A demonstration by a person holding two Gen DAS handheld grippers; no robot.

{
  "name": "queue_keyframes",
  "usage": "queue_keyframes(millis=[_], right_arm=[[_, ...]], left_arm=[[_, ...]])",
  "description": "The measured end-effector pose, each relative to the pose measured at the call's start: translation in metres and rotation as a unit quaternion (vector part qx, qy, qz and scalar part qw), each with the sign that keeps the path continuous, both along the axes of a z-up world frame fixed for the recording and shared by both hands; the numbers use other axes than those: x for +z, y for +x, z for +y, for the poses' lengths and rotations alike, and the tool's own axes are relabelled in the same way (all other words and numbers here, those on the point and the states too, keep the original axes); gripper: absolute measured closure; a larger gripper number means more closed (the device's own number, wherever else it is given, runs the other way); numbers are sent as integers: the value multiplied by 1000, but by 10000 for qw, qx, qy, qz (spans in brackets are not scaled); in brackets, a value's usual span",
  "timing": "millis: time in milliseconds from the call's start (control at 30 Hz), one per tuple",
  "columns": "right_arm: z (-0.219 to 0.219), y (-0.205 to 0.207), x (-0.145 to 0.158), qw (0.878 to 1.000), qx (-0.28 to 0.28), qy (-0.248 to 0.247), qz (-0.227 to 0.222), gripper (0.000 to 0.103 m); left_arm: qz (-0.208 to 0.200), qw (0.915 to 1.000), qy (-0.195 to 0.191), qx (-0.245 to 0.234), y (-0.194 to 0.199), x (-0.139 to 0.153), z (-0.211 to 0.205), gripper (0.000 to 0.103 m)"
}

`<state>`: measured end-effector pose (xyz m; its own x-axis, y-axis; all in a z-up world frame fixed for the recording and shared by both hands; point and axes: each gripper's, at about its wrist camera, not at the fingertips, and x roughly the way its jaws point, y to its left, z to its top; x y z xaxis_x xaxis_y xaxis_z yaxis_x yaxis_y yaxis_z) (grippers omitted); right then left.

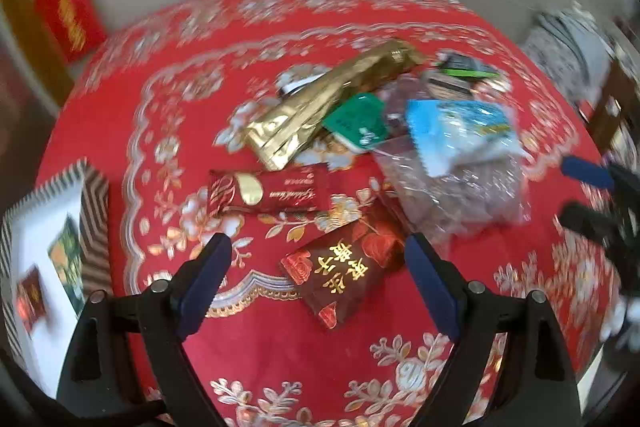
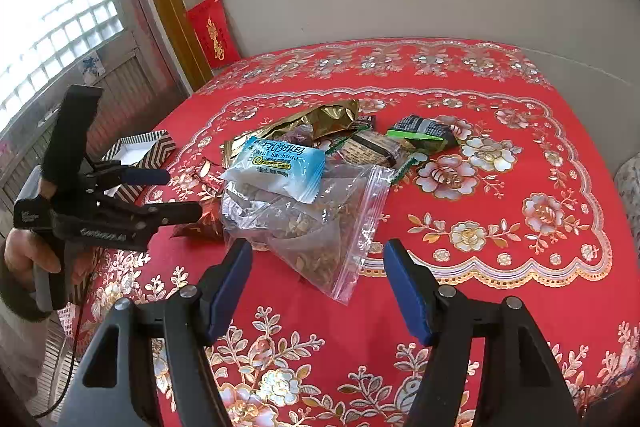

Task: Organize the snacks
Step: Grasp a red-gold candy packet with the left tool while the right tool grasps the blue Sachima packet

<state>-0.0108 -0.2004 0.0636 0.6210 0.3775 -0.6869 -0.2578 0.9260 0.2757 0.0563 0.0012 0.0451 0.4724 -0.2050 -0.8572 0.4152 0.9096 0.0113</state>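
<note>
Both grippers — left (image 1: 318, 267), right (image 2: 318, 279) — gape empty; the red packet (image 1: 344, 277) overlaps the ziplock bag (image 2: 316, 223), so a careless pinch may drag both.

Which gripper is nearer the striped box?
Left. The left gripper hangs just beside the striped box; the right gripper is farther off, before the clear zip bag.

The left wrist view is taken from just above the near edge of the tabletop (image 1: 120, 107), tilted steeply down past its own claw (image 1: 318, 259) onto the snack pile (image 1: 400, 131). The right wrist view is angled less steeply, from the pile's right. The pile and the striped box (image 2: 160, 147) are shared.
</note>
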Motion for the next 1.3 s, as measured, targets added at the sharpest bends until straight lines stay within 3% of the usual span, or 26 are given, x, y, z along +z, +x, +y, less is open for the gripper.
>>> queue_keyframes(millis=[133,300,600,767,800,933,1100,1300], right_arm=[[5,2,-3,10000,56,-12,33,35],[6,4,-4,10000,50,-60,57,35],[5,13,1,9999,26,-96,-42,35],[18,26,15,9973,397,-456,-417,32],[21,30,18,9958,556,-539,-480,31],[38,44,21,9850,1273,-943,-689,30],[62,59,17,9623,2132,-1503,-765,30],[77,76,9,9438,2658,-1889,-537,30]], left_arm=[[-69,9964,225,-817,-7,-2,-13,15],[-114,9883,802,-1289,-6,-17,-25,15],[-37,9832,607,-1722,-4,-27,-38,15],[52,9822,449,-1822,-10,-26,-38,41],[52,9829,442,-1789,-11,-25,-38,47],[57,9848,393,-1689,-14,-24,-35,50],[60,9853,360,-1670,-19,-23,-30,51],[104,9865,274,-1614,-22,-23,-26,51]])
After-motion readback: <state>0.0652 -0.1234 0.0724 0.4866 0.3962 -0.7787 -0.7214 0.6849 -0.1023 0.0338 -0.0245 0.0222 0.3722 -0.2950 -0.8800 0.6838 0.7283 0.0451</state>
